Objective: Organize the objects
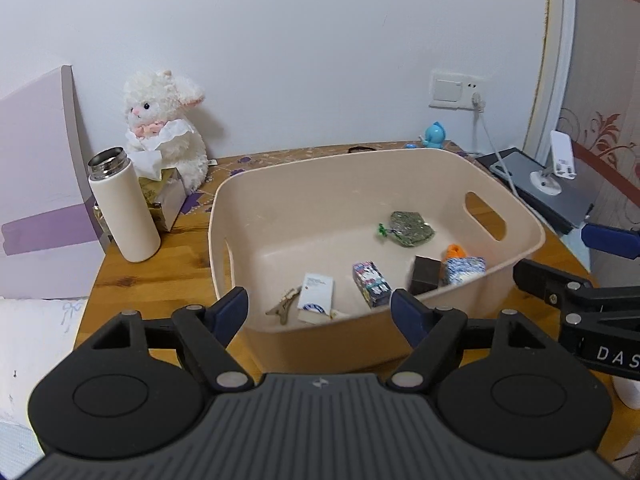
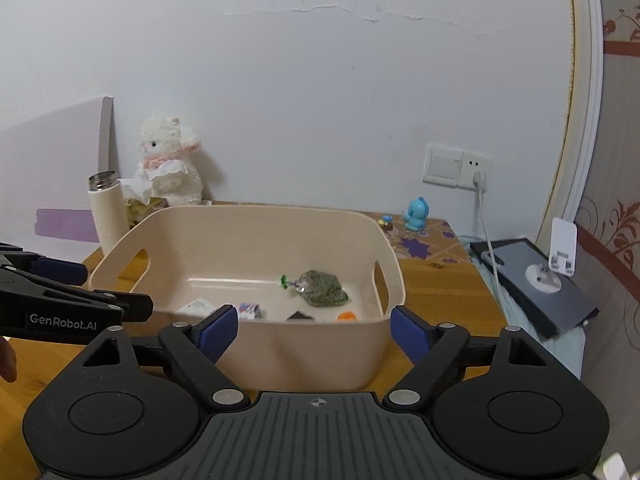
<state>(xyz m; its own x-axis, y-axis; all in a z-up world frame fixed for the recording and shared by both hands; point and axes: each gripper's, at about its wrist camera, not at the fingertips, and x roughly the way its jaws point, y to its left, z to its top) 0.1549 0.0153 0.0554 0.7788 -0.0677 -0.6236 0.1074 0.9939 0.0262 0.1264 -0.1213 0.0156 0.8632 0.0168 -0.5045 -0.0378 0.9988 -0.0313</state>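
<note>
A beige plastic bin (image 1: pixel 400 168) with handle cut-outs stands on the wooden table; it also shows in the right wrist view (image 2: pixel 256 360). Inside lie a green pouch (image 1: pixel 411 229), a white card (image 1: pixel 317 298), a hair clip (image 1: pixel 285 307), a small printed box (image 1: pixel 372 284), a black cube (image 1: pixel 425 275) and an orange-capped blue-white item (image 1: pixel 464 266). My left gripper (image 1: pixel 319 312) is open and empty, just in front of the bin's near wall. My right gripper (image 2: pixel 314 332) is open and empty, before the bin's near wall, to the right of the left one.
A white bottle (image 1: pixel 122 210), a tissue box (image 1: pixel 162 200) and a plush lamb (image 1: pixel 164 124) stand at the left back. A blue figurine (image 1: pixel 435 136) sits at the back right. A tablet (image 2: pixel 536 284) with a phone stand (image 2: pixel 556 264) lies off the table's right edge, its cable plugged into the wall socket.
</note>
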